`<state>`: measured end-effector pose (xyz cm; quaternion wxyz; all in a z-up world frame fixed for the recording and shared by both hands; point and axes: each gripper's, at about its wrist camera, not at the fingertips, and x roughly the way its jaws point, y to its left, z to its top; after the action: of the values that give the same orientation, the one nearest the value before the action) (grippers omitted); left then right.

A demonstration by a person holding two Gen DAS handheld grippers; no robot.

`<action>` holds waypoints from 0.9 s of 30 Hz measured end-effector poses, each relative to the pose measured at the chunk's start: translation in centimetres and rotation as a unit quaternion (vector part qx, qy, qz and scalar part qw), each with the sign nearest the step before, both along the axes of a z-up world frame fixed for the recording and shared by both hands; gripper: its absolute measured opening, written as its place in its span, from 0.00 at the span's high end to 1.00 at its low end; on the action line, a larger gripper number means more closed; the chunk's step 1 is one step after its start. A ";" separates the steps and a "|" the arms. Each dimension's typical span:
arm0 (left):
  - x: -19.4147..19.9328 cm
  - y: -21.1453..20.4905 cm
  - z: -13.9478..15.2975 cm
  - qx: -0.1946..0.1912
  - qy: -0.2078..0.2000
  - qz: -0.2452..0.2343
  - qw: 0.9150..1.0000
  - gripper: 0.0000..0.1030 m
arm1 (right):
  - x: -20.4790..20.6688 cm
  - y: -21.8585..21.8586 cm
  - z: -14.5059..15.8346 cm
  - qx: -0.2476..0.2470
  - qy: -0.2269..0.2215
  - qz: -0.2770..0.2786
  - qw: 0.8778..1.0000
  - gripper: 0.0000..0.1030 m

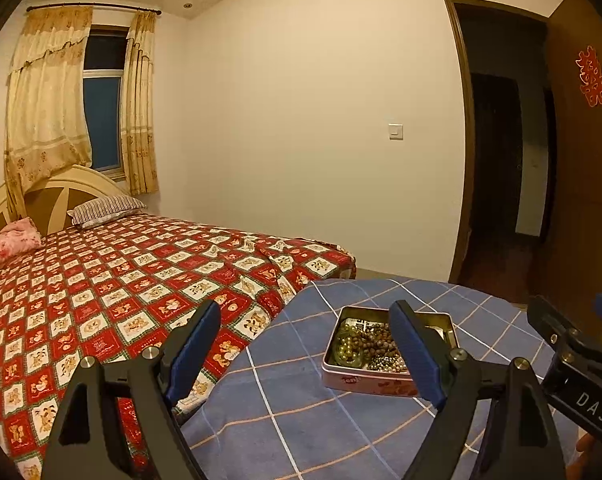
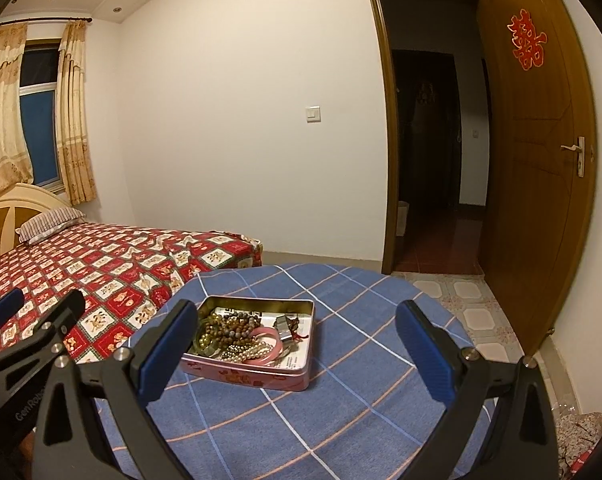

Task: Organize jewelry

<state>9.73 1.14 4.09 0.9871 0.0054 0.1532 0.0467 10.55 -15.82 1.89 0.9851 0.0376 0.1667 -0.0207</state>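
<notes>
A pink tin box (image 1: pixel 367 382) (image 2: pixel 249 376) stands open on a round table with a blue checked cloth (image 1: pixel 301 420) (image 2: pixel 341 380). It holds a pile of jewelry: brown bead strings (image 1: pixel 375 340) (image 2: pixel 237 326), a green bead bracelet (image 1: pixel 347 346), pearl strings (image 2: pixel 253 352) and a pink bangle (image 2: pixel 275 340). My left gripper (image 1: pixel 307 356) is open and empty, held above the table just left of the box. My right gripper (image 2: pixel 295 354) is open and empty, held above the table, with the box between its fingers in view.
A bed with a red patterned cover (image 1: pixel 121 288) (image 2: pixel 101 264) stands left of the table. An open brown door (image 2: pixel 537 160) and dark doorway (image 2: pixel 433 140) are at the right. Tiled floor (image 2: pixel 469 300) lies beyond the table.
</notes>
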 end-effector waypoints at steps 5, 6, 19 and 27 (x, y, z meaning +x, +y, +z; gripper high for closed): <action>-0.1 0.1 0.1 -0.003 -0.006 0.002 1.000 0.17 | -0.1 0.1 0.1 0.001 -0.002 0.000 1.000 0.02; 0.0 0.1 0.1 -0.002 -0.006 0.002 1.000 0.17 | -0.1 0.1 0.1 0.000 -0.002 0.000 1.000 0.02; 0.1 0.1 -0.1 -0.004 -0.003 -0.005 1.000 0.17 | 0.0 0.1 0.1 -0.001 -0.001 0.000 1.000 0.02; 0.3 -0.3 -0.5 -0.004 -0.001 -0.016 1.000 0.17 | 0.4 -0.1 -0.6 -0.001 0.007 0.000 1.000 0.02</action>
<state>10.00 0.87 3.63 0.9879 0.0040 0.1520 0.0308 10.99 -15.92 1.32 0.9839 0.0362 0.1736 -0.0216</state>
